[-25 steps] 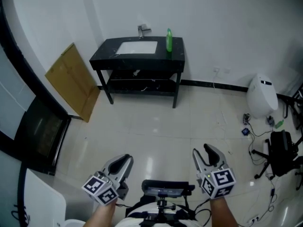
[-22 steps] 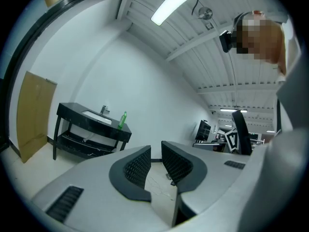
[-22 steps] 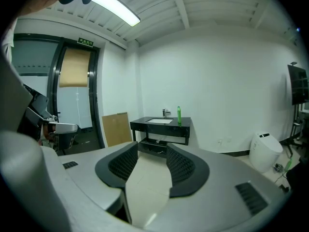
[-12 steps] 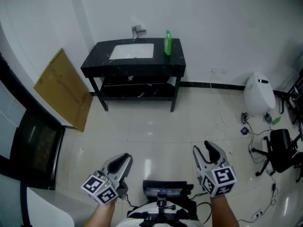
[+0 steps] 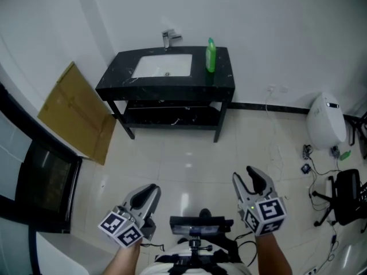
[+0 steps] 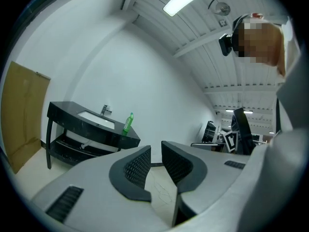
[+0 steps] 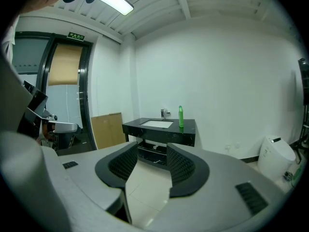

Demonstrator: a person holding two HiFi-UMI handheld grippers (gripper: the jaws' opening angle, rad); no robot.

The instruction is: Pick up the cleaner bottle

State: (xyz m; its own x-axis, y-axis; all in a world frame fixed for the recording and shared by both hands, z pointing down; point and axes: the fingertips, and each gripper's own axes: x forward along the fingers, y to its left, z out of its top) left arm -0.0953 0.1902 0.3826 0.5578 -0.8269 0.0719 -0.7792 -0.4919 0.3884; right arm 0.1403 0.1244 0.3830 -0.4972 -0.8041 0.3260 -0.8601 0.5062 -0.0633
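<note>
The green cleaner bottle (image 5: 211, 55) stands upright on the right part of a black sink table (image 5: 223, 85) against the far white wall. In the left gripper view the bottle (image 6: 127, 123) shows small, far beyond the jaws; in the right gripper view the bottle (image 7: 181, 116) is also far ahead. My left gripper (image 5: 147, 195) and right gripper (image 5: 248, 181) hang over the tiled floor at the bottom of the head view, well short of the table. Both are open with nothing between the jaws, as seen for the left gripper (image 6: 155, 151) and the right gripper (image 7: 152, 150).
A white basin (image 5: 163, 66) with a faucet (image 5: 170, 37) sits in the tabletop. A cardboard sheet (image 5: 74, 113) leans on the left wall beside a dark glass door (image 5: 40, 176). A white appliance (image 5: 327, 125), cables and black gear (image 5: 350, 196) lie at the right.
The sink table and bottle have grown larger and shifted right and down in the head view as I moved toward them. Both grippers keep the same pose and opening.
</note>
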